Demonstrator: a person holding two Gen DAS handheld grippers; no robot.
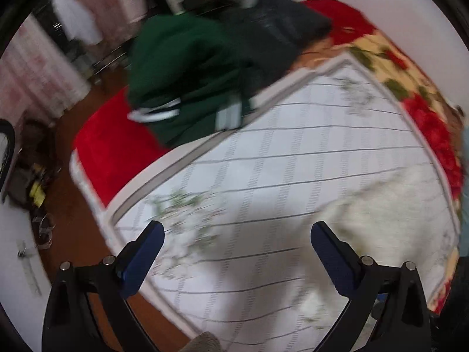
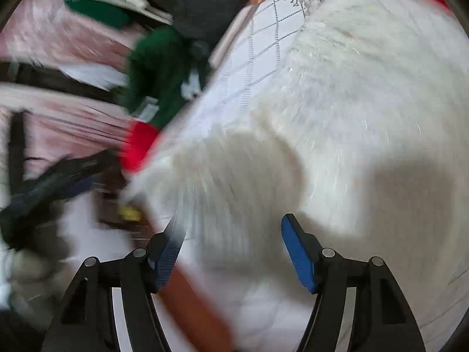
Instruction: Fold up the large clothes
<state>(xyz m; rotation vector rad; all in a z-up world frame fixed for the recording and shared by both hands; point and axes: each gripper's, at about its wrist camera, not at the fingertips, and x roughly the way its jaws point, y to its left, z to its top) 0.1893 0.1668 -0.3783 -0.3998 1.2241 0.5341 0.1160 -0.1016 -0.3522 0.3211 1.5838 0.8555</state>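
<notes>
**Fluffy white one is up next, nothing folded on it yet**

Going left to right: at the far left corner of the bed (image 1: pixel 111 152) there's a pile with a green garment (image 1: pixel 187 67) and a dark garment (image 1: pixel 281 29) beside it, sitting where the red blanket (image 1: pixel 117 143) meets the edge of the white checked sheet (image 1: pixel 293 146). Can't really say if those count as folded, it's all pretty smeared.

The left gripper (image 1: pixel 237 252) hangs over the sheet with its jaws wide apart and nothing in them. The fluffy white garment (image 2: pixel 337 88) lies spread over the right part of the sheet, near the front edge. The right gripper (image 2: pixel 231 252) is above it, jaws apart, not pinching any fabric.

So I'd guess the white one is laid out and its folds are all still to do.
</notes>
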